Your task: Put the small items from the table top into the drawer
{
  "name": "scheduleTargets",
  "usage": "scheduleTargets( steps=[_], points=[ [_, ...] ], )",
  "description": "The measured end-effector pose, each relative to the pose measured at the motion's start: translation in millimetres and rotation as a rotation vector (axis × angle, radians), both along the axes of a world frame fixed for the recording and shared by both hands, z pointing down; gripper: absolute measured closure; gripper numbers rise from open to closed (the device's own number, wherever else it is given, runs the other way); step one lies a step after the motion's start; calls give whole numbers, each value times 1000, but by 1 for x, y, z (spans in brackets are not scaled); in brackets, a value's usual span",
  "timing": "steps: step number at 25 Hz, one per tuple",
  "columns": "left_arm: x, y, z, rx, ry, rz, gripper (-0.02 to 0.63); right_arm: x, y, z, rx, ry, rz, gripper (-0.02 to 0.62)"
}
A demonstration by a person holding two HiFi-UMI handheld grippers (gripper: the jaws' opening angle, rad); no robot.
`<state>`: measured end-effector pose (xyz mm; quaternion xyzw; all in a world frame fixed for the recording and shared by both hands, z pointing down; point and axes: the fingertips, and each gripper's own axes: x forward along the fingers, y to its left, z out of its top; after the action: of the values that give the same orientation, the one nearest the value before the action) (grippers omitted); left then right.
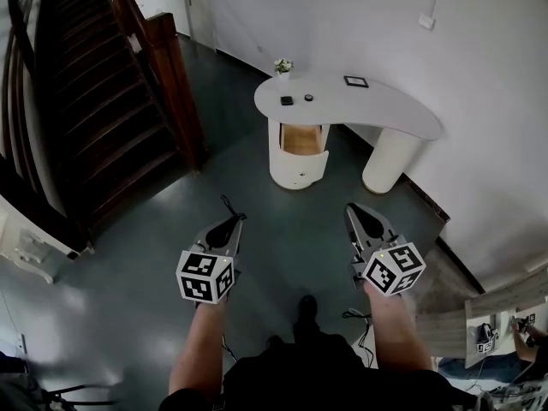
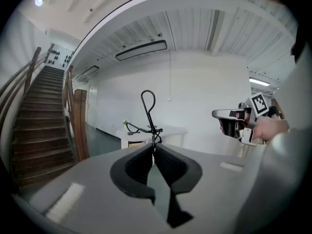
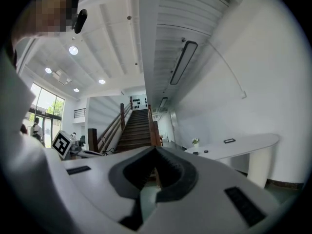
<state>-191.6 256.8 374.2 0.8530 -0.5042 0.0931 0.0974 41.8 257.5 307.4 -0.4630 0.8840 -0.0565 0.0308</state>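
Far ahead stands a white curved table (image 1: 402, 114) with its wooden drawer (image 1: 301, 139) pulled open underneath. On top lie a small black square item (image 1: 287, 100), a small round black item (image 1: 309, 98) and a dark flat frame (image 1: 356, 81). Both grippers hang over the floor, well short of the table. My left gripper (image 1: 233, 219) (image 2: 154, 147) is shut on a thin black wire loop (image 2: 148, 99) that sticks out past its tips. My right gripper (image 1: 353, 208) (image 3: 155, 151) is shut with nothing in it.
A small vase of flowers (image 1: 282, 65) stands at the table's left end. A dark wooden staircase (image 1: 86, 84) with a heavy newel post (image 1: 175, 84) rises on the left. White walls close the right side. Grey floor (image 1: 282, 229) lies between me and the table.
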Motion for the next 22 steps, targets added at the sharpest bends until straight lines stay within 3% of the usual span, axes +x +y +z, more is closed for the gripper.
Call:
scheduleTargets(
  steps=[12,22],
  points=[
    [53,-116,8,-39,-39,-7,577,46,-124,29,-69,-28,-19,584],
    [100,-176,0,-37,-77,-1,577,82,-182,39,-83,-74,-56,584]
  ],
)
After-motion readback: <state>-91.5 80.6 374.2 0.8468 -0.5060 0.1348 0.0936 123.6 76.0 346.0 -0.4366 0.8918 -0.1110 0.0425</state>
